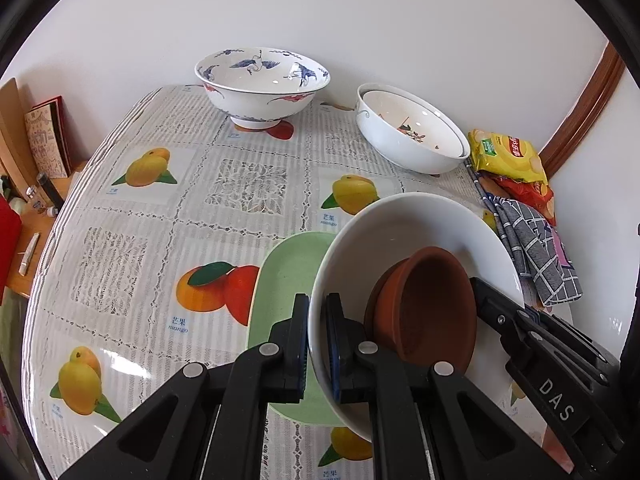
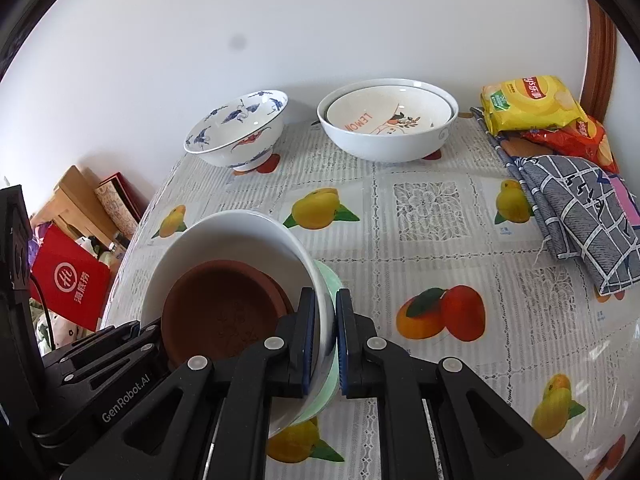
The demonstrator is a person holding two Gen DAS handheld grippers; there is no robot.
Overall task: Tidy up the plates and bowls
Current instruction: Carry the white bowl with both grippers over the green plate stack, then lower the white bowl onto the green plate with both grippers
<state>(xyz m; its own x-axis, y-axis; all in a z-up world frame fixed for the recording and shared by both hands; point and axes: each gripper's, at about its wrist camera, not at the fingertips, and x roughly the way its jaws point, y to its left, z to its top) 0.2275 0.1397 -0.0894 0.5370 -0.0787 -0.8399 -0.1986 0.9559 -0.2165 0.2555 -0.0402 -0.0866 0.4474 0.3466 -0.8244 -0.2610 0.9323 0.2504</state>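
A white bowl point(image 1: 400, 232) holds brown clay dishes point(image 1: 428, 304) and rests tilted on a green plate point(image 1: 288, 276). My left gripper point(image 1: 318, 344) is shut on the white bowl's near-left rim. My right gripper point(image 2: 323, 336) is shut on the opposite side, its fingers clamping the white bowl's point(image 2: 224, 232) rim together with the green plate's point(image 2: 332, 280) edge; the brown dishes point(image 2: 224, 312) show inside. A blue-and-white crane bowl point(image 1: 262, 84) point(image 2: 240, 132) and a white bowl with a smaller patterned bowl nested inside point(image 1: 412, 132) point(image 2: 388, 120) stand at the table's back.
The table wears a fruit-print cloth point(image 1: 168, 216) point(image 2: 436, 240). Snack bags point(image 1: 508, 156) point(image 2: 532, 104) and a folded grey checked towel point(image 1: 536, 252) point(image 2: 576, 216) lie along the right edge by the wall. A wooden shelf with books point(image 1: 44, 144) and a red bag point(image 2: 72, 280) stand left of the table.
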